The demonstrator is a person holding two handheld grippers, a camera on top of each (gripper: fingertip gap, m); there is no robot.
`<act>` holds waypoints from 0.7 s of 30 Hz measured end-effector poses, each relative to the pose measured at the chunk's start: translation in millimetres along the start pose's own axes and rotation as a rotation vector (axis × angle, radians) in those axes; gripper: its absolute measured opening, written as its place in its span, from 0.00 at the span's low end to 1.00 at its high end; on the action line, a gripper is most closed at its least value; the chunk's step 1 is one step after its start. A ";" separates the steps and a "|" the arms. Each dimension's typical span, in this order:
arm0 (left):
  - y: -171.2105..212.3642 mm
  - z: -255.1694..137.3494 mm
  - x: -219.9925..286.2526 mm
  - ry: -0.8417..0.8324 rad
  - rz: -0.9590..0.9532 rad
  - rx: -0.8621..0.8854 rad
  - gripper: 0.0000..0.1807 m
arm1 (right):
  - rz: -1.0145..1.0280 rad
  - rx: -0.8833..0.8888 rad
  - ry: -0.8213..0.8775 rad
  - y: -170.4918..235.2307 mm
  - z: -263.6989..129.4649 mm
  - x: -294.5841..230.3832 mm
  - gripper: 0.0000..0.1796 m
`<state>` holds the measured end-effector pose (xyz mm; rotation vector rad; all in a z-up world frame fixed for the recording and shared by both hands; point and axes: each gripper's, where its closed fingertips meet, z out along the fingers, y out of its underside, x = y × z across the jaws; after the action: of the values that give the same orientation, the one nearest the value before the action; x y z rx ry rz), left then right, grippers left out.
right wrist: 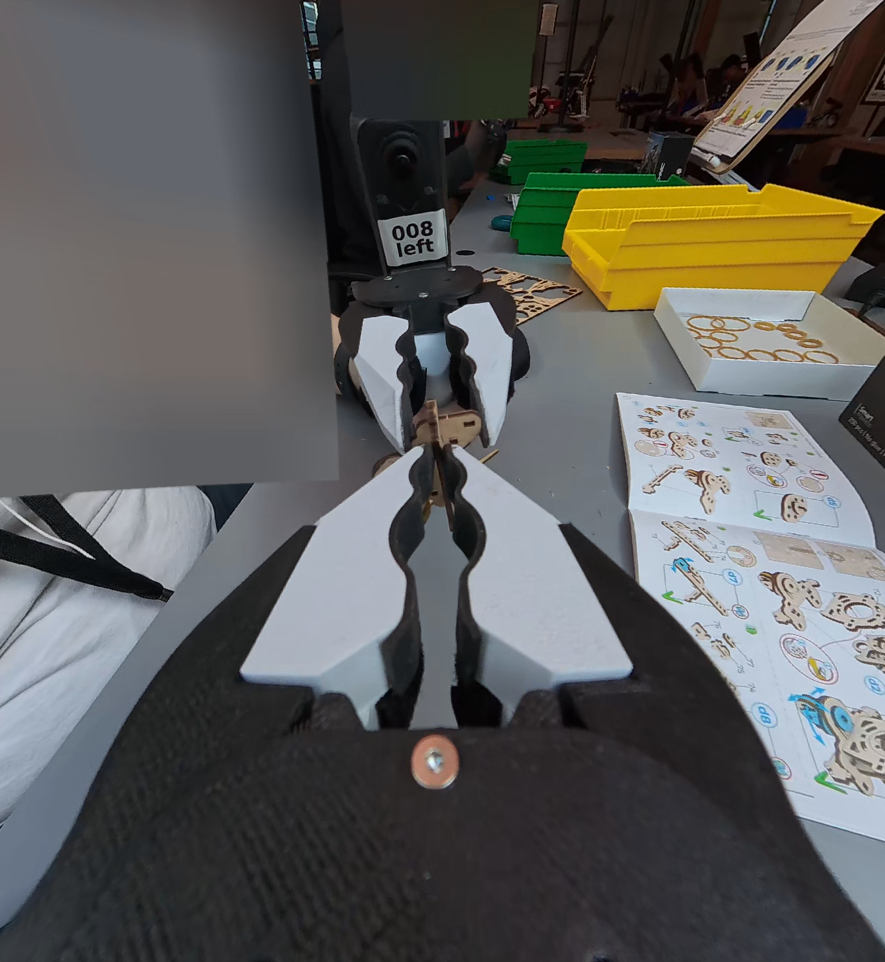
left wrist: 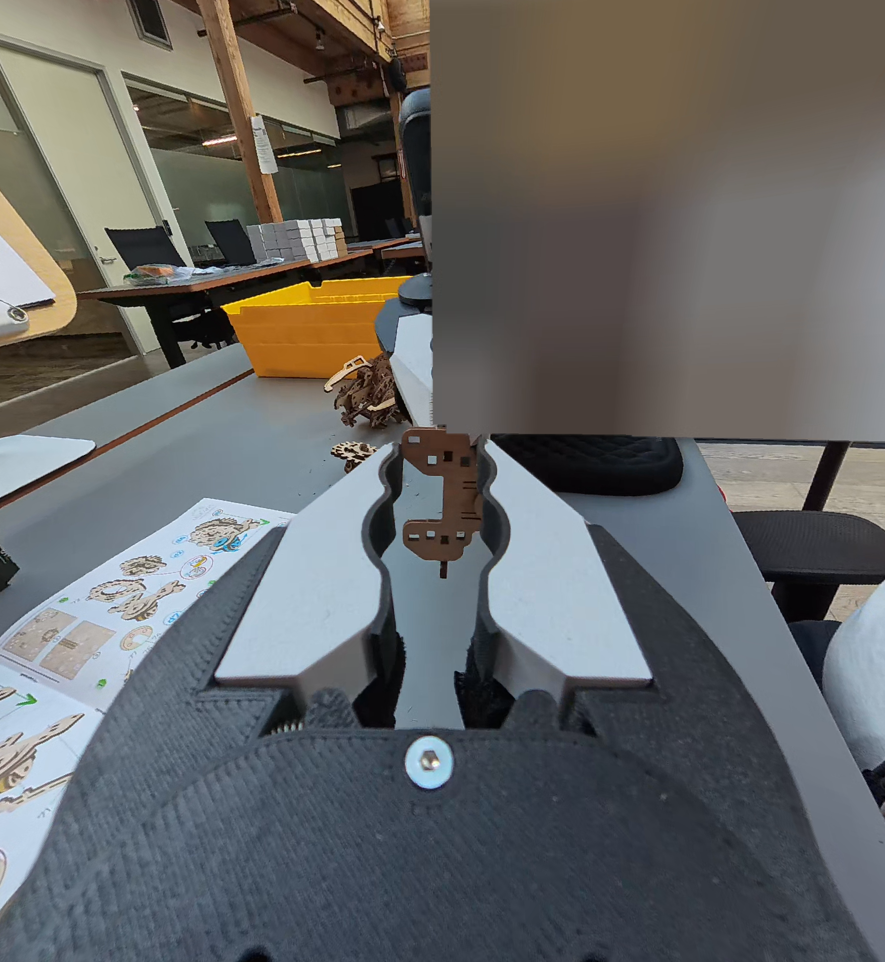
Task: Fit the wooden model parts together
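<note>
Left wrist view showed the left gripper (left wrist: 438,453) pinching a flat wooden plate (left wrist: 443,500) with small square holes, held upright above the grey table (left wrist: 211,442). Right wrist view showed the right gripper (right wrist: 436,458) pressed onto a thin wooden piece (right wrist: 438,479) standing edge-on, meeting the plate between the other gripper's fingertips. An instruction booklet (right wrist: 742,572) lay beside them, a yellow bin (right wrist: 716,244) further back.
</note>
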<state>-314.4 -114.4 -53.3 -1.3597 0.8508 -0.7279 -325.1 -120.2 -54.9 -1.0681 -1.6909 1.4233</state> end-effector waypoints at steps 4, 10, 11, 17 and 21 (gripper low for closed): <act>-2.5 -1.3 -0.5 -0.005 0.006 0.013 0.14 | -0.002 0.034 -0.003 -3.6 -1.7 0.0 0.02; -7.5 -3.1 -0.7 -0.013 0.021 0.031 0.14 | 0.006 0.030 0.008 -5.6 -0.7 1.4 0.02; -7.6 -3.1 -0.6 -0.013 0.023 0.031 0.14 | -0.011 0.021 0.016 -4.4 0.3 1.1 0.02; -9.0 -3.8 0.2 -0.010 0.025 0.036 0.14 | 0.000 0.046 -0.006 -8.3 -2.1 -1.5 0.03; -9.2 -4.0 0.0 -0.012 0.027 0.039 0.14 | -0.002 0.045 0.008 -8.5 -1.7 0.4 0.01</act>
<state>-317.4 -117.3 -44.2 -1.3145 0.8396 -0.7110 -325.2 -119.7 -46.3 -1.0461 -1.6459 1.4473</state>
